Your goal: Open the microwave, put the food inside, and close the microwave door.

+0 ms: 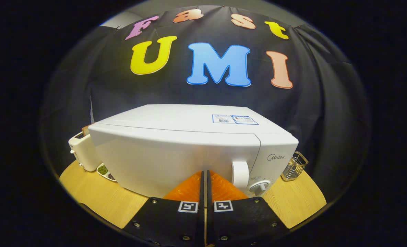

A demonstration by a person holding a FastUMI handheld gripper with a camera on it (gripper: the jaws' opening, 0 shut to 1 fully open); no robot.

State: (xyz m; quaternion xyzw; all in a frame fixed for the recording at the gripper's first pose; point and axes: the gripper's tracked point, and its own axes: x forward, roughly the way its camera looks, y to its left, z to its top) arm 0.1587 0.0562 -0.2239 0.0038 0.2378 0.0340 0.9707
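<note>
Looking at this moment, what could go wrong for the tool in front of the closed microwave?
1. The tool is shut with nothing between its fingers, tips close to the closed door of the microwave. It could bump the door.
2. The door handle lies to the side of the fingertips; a shut tool may slide off it instead of gripping.
3. The dial sits just below the handle and could be turned by accident.

the hand-held gripper [205, 175], fingers pressed together, is right up against the closed door of the white box-shaped microwave [176, 154], which blocks the way ahead. bare light wooden counter [292, 202] lies open beside it on both sides.
</note>
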